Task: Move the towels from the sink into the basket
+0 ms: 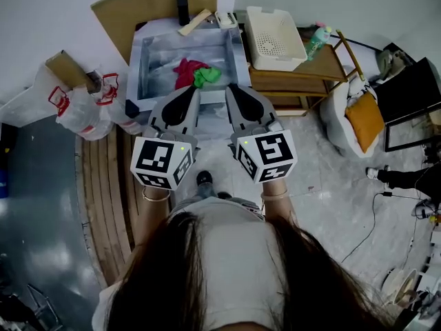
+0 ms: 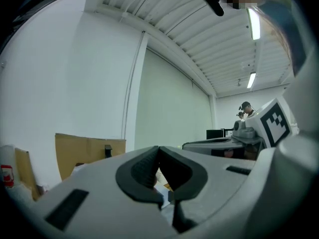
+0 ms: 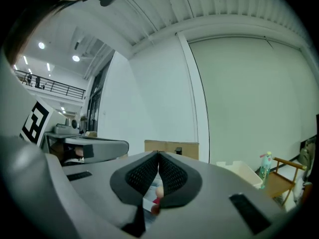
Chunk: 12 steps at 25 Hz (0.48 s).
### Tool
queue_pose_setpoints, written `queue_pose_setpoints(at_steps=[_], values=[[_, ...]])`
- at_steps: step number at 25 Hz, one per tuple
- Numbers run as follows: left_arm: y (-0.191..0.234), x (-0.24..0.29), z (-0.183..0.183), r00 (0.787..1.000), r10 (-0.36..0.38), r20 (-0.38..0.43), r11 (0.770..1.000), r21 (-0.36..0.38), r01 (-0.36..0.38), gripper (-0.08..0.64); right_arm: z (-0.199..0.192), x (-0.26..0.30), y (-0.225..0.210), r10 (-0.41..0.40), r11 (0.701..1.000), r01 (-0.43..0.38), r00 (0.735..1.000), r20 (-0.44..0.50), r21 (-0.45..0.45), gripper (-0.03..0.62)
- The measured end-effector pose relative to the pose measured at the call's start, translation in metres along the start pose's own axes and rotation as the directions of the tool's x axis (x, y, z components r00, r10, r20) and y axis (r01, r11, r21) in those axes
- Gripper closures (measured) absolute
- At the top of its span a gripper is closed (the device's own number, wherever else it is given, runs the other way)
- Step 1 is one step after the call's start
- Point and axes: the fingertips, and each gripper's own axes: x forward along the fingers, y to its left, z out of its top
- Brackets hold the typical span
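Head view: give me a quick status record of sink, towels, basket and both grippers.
sink: metal basin, task not started
sink contents: red towel and green towel, touching
basket: white, nothing visible inside, on wooden table right of sink
left gripper: shut, empty, level, pointing toward sink
right gripper: shut, empty, level, pointing toward sink

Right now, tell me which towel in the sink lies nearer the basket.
The green towel: it is bunched at the right side of the red towel, on the side toward the white basket.
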Motion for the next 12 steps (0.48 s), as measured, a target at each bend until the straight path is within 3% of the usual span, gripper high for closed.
queue_pose_setpoints(at_steps=[12], values=[[0.038,0.021,-0.013,0.999,-0.044,-0.014,0.998,-0.047,0.044,0.555,-0.017,0.045,0.001,-0.022,1.000,0.022,0.997,-0.074,-0.003,0.566]])
